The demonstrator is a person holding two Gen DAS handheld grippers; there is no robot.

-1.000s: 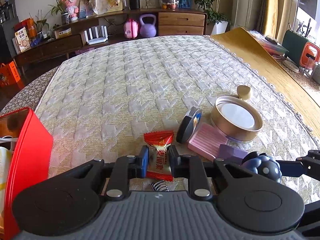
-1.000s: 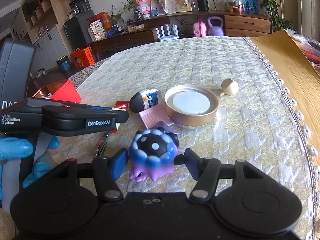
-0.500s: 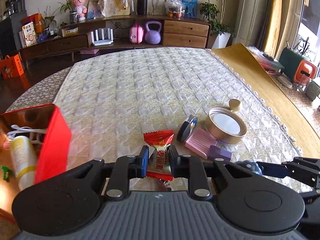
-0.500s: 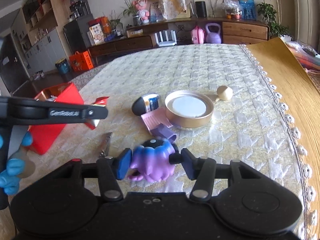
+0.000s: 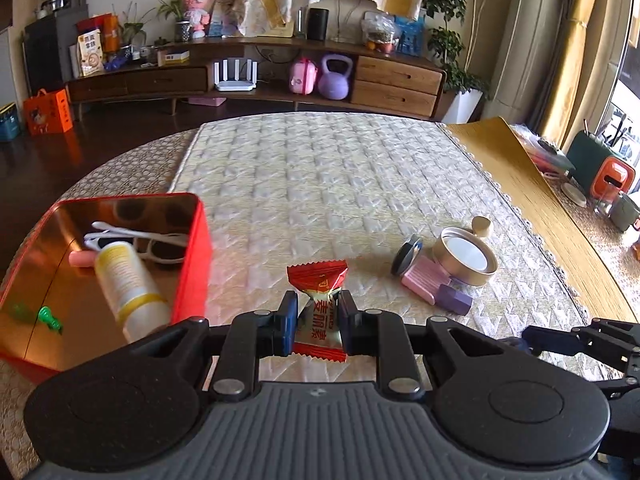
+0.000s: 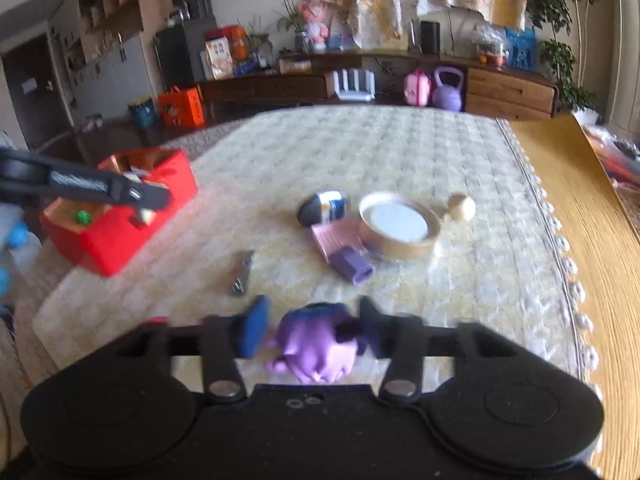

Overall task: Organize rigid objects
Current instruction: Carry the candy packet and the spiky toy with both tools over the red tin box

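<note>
Left tongs (image 5: 317, 322) clamped on a red-and-white wrapped candy (image 5: 319, 312), held clear of the quilted cloth on the desk (image 5: 320, 184). Red tin box (image 5: 191, 264) just left of the candy, open, holding a white-and-yellow bottle (image 5: 128, 284), white-framed sunglasses (image 5: 160, 245), a pink item and a small green piece (image 5: 49, 316). Right tongs (image 6: 310, 326) with jaws opening; purple-and-blue spiky toy figure (image 6: 316, 344) between them, right pad appearing to touch it, left pad standing slightly off, view blurred. Remaining cluster on the cloth ahead of the right tongs: gold round tin (image 6: 398, 230) with pale lid, cream knob-shaped piece (image 6: 462, 208) just beyond it, black oval container with blue label (image 6: 324, 209) lying to the tin's left, pink ribbed flat piece (image 6: 336, 240) touching the tin's near side, purple block (image 6: 352, 266) against the pink piece. Metal nail clipper (image 6: 242, 274) lying apart, between the cluster and the red box. Left tongs also seen from the right wrist camera, over the box. Blue-gloved hand (image 6: 12, 236) at the left edge of that view.
</note>
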